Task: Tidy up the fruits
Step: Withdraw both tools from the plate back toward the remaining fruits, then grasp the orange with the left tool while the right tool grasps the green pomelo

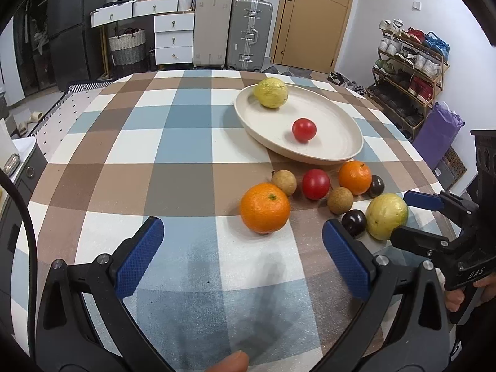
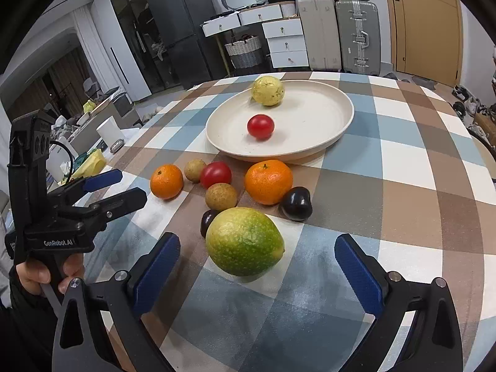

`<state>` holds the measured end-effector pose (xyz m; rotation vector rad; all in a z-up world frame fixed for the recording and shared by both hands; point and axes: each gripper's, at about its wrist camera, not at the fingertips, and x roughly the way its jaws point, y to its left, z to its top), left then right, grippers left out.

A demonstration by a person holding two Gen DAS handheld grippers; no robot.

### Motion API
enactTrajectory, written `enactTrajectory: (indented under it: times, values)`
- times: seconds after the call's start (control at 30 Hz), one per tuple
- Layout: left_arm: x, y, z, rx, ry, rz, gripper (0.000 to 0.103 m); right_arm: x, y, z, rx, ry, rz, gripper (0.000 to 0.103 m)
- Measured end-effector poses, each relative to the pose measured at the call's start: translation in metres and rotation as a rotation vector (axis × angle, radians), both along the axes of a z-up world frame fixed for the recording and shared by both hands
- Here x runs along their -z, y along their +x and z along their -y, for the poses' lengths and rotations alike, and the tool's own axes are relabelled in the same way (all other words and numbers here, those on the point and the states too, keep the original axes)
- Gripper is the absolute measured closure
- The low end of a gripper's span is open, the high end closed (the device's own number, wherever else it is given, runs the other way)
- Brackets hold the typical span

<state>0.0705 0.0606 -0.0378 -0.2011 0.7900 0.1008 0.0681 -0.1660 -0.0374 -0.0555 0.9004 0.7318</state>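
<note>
Two handheld black grippers with blue textured finger pads hover over a round table; both stand with jaws spread wide and hold nothing. The left gripper is poised over bare cloth, with a large orange mandarin just ahead between its fingertips. The right gripper brackets a yellow-green mottled round fruit that rests on the cloth, its pads apart from the skin on either side. Each tool appears in the other's view, gripped by a hand at the table's near edge.

Beyond the mottled fruit lies a loose cluster: two dark purple plums, one partly hidden behind the green fruit; two tan longan-like fruits; a red tomato; and a smaller orange mandarin. Several appear to touch, though the fisheye curvature makes contact hard to confirm. Farther back sits a shallow cream oval plate carrying a second red tomato near its centre and a pale yellow round fruit at its far rim.

The checked tablecloth in blue, brown and white covers the whole top; its left half is open, as is the right side beyond the plate. Around the table stand white drawers, two upright suitcases, a wooden door, a shoe rack and a dark refrigerator.
</note>
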Motion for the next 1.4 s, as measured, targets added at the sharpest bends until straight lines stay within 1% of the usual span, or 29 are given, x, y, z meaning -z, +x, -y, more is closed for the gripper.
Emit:
enactTrajectory:
  times: [0.07,0.13,0.17,0.3,0.4,0.5,0.77,1.0,1.1,1.2,1.27,1.3,1.37,1.4]
  values:
    - [0.003,0.0,-0.003,-0.008,-0.003,-0.008,0.001,0.001,0.0,0.0,-0.001,0.006,-0.007,0.002]
    - [0.005,0.0,-0.005,-0.012,-0.011,-0.014,0.001,0.002,0.0,-0.001,-0.006,0.007,-0.013,0.009]
    - [0.006,0.001,-0.006,-0.013,-0.015,-0.017,0.001,0.003,0.0,-0.001,-0.008,0.002,-0.012,0.011]
    - [0.01,0.003,-0.004,-0.01,-0.007,-0.033,0.001,0.005,-0.001,-0.006,-0.022,-0.005,-0.022,0.022]
    - [0.013,0.005,-0.002,-0.003,-0.006,-0.042,0.001,0.007,-0.001,-0.01,-0.034,-0.009,-0.025,0.027]
    - [0.016,0.009,-0.001,-0.003,-0.006,-0.051,0.001,0.008,-0.001,-0.012,-0.039,-0.005,-0.028,0.029]
    - [0.018,0.019,-0.002,-0.008,-0.016,-0.062,0.001,0.008,-0.003,-0.011,-0.043,-0.006,-0.019,0.048]
    - [0.021,0.03,-0.003,-0.006,-0.019,-0.078,0.001,0.008,-0.004,-0.008,-0.047,0.012,-0.021,0.048]
    - [0.022,0.033,-0.001,0.006,-0.019,-0.083,0.009,0.007,-0.003,-0.005,-0.04,0.023,-0.018,0.048]
    - [0.024,0.036,0.002,0.029,-0.038,-0.088,0.021,0.005,-0.003,-0.001,-0.034,0.035,-0.01,0.048]
    - [0.024,0.037,0.004,0.036,-0.03,-0.084,0.026,0.004,-0.002,0.001,-0.028,0.039,-0.008,0.048]
    - [0.024,0.038,0.007,0.046,-0.026,-0.084,0.035,0.004,-0.001,0.002,-0.026,0.039,-0.007,0.048]
    - [0.024,0.04,0.01,0.062,-0.016,-0.082,0.043,0.004,0.0,0.003,-0.021,0.04,-0.008,0.048]
    - [0.024,0.041,0.012,0.077,-0.016,-0.079,0.056,0.004,-0.001,0.004,-0.02,0.041,-0.009,0.048]
